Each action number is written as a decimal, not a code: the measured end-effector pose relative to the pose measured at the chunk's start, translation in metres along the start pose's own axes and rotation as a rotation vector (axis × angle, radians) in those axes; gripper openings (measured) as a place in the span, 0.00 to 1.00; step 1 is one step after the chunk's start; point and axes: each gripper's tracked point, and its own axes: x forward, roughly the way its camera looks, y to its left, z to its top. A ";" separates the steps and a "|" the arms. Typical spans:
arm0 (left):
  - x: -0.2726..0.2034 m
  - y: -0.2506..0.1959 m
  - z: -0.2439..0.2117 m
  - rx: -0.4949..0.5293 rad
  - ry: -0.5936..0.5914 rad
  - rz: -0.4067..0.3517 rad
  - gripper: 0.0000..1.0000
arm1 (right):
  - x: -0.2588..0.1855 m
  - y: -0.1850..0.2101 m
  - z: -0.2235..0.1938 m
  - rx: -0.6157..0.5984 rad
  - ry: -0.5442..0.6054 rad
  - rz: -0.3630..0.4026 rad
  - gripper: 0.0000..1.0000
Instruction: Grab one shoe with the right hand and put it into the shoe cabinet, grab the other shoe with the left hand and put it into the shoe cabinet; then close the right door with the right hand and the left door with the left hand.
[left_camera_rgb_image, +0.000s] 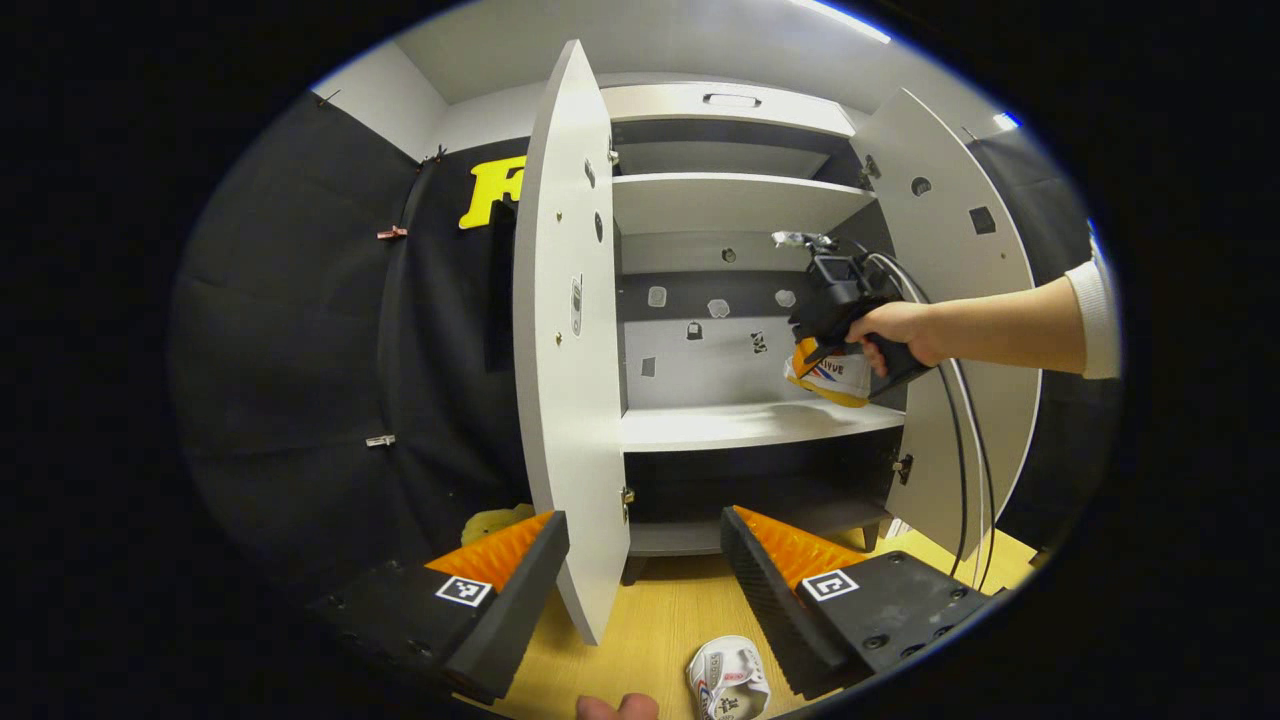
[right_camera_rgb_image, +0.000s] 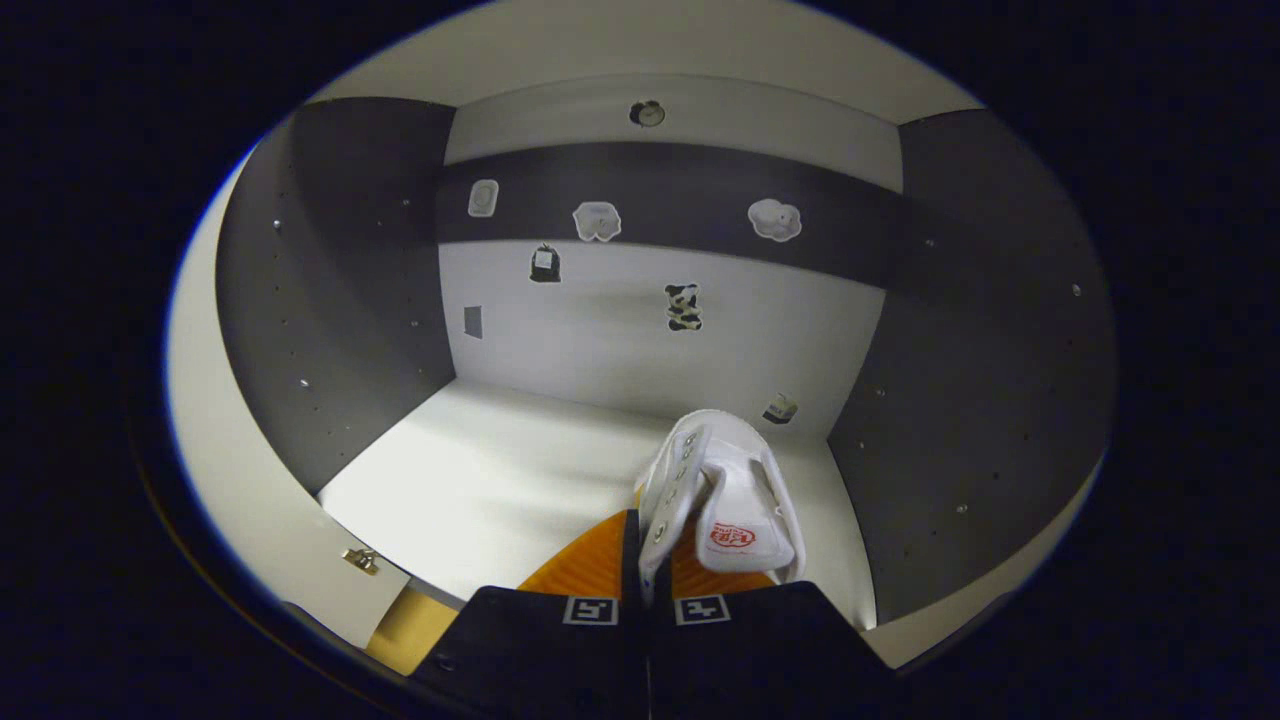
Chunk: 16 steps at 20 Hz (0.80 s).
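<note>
I have the first shoe (right_camera_rgb_image: 715, 500) pinched between my right gripper's (right_camera_rgb_image: 648, 560) closed fingers, hanging just above the cabinet's (left_camera_rgb_image: 730, 205) middle shelf (right_camera_rgb_image: 500, 480), so it is inside but not yet set down. My left gripper (left_camera_rgb_image: 645, 560) waits with fingers spread wide and empty near the left door (left_camera_rgb_image: 570, 330); the second shoe (left_camera_rgb_image: 728, 680) lies on the floor below it. Both doors stand open, the right door (left_camera_rgb_image: 950, 250) included, so most of the job remains.

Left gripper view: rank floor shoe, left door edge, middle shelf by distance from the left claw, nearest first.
From the left claw:
1. Floor shoe, lying on the wooden floor just below the fingers.
2. Left door, its open edge standing between the fingers.
3. Middle shelf, farther back inside the cabinet.
</note>
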 end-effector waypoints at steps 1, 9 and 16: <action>-0.001 0.002 -0.001 0.000 0.003 0.005 0.96 | 0.013 -0.004 -0.002 -0.024 0.015 -0.016 0.06; -0.004 0.013 -0.016 -0.008 0.041 0.038 0.96 | 0.079 -0.025 -0.015 -0.141 0.112 -0.106 0.06; -0.006 0.012 -0.019 -0.002 0.036 0.042 0.96 | 0.070 -0.010 -0.021 -0.043 0.114 -0.086 0.28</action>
